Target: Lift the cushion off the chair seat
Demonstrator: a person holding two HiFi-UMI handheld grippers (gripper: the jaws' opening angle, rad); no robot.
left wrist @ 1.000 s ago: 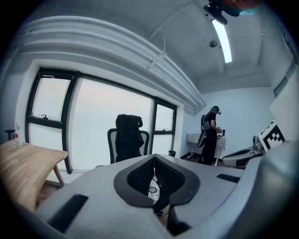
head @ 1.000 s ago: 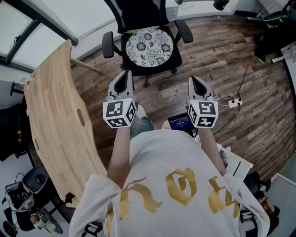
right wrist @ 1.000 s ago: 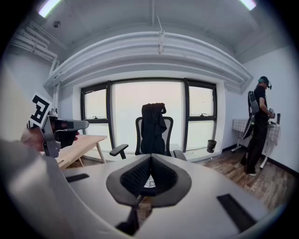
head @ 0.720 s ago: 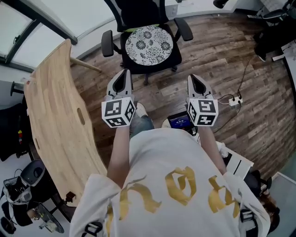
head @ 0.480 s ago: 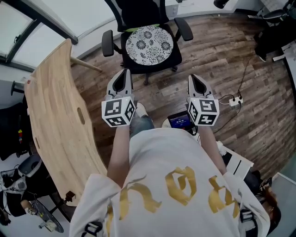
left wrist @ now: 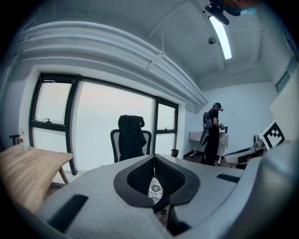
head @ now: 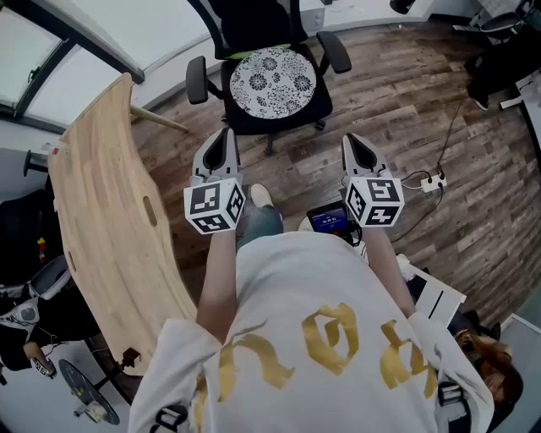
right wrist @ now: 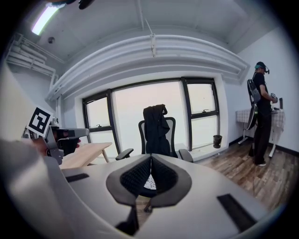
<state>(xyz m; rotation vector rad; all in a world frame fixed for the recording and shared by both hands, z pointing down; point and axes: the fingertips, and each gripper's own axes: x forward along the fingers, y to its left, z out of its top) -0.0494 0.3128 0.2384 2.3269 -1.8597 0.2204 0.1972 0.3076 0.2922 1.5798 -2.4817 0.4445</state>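
– Brown wood-plank floor fills the head view. Ahead stands a black office chair, and a round white cushion with black floral print lies flat on its seat. The left gripper and right gripper point toward it, both well short of the chair. A curved pale wooden tabletop stands to the left.

– What could go wrong?

– Both pairs of jaws are clenched on nothing. If they arrive that way, I judge they would shove the cushion across the seat instead of pinching its edge. A push might also turn the chair.

– And the left gripper view?

– The left gripper has its jaws closed, with a sliver of cushion visible beyond them. A dark garment hangs over the chair. A person stands far off.

– The right gripper view?

– Much the same. The right gripper is shut and empty, with the chair ahead and the person at right.

– Anything changed from a second ago?

– Very little. The grippers stay in place and the cushion is unmoved. Only the dark gear at the head view's lower left has shifted.
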